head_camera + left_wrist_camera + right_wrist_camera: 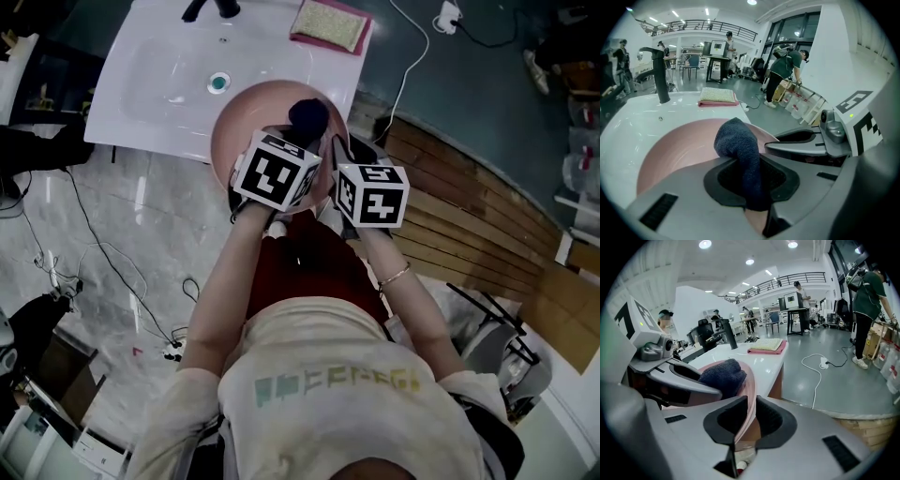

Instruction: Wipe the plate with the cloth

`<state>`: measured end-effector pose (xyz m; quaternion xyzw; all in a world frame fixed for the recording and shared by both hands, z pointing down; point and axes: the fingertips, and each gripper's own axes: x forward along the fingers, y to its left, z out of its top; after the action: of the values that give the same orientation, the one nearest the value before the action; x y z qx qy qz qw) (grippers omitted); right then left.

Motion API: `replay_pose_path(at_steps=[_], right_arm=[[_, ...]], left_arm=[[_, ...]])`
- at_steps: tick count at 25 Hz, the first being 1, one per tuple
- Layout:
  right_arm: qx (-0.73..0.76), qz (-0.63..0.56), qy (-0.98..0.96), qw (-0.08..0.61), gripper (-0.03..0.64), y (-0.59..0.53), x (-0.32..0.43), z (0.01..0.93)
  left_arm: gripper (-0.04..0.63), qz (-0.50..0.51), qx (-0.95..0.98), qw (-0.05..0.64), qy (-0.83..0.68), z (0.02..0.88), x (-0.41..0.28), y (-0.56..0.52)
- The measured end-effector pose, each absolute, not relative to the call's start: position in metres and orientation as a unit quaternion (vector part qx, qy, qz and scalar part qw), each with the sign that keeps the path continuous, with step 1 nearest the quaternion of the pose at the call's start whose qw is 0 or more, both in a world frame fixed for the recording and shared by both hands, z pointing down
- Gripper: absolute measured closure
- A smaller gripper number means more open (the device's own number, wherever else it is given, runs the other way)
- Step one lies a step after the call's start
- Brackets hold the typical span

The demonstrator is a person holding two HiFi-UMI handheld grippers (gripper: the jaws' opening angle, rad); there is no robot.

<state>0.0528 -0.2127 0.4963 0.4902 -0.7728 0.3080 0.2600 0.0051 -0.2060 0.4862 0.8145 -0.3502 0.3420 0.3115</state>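
Observation:
A pink plate (pixel 246 120) is held over the near edge of the white sink counter (pixel 159 70). My right gripper (pixel 746 420) is shut on the plate's rim (pixel 751 399), which runs edge-on between its pads. My left gripper (pixel 751 180) is shut on a dark blue cloth (pixel 739 143). The cloth's bunched end rests on the plate's face (pixel 679 150). In the head view the cloth (pixel 307 116) shows as a dark lump just beyond the two marker cubes. The left gripper (pixel 670 376) lies to the left in the right gripper view, with the cloth (pixel 723 373) at its tip.
A dark faucet (pixel 658 75) stands at the sink's back, a drain (pixel 218 82) in the basin. A folded pink and yellow towel (pixel 328 25) lies on the counter's far right corner. A white cable and plug (pixel 448 17) trail on the floor to the right.

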Motion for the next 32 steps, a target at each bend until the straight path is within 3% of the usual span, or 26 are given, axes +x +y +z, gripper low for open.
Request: replay_pose_path(at_steps=[22,32], right_arm=[[0.497,0.291,-0.771,0.271,0.538,-0.203,0.052,0.494],[0.509,0.301,-0.758,0.274,0.538,-0.195,0.05,0.495]], left_arm=[[0.515,0.41,0.764,0.281,-0.412,0.486,-0.073,-0.191],[0.515,0.391,0.746,0.245,-0.481,0.463,-0.13,-0.192]])
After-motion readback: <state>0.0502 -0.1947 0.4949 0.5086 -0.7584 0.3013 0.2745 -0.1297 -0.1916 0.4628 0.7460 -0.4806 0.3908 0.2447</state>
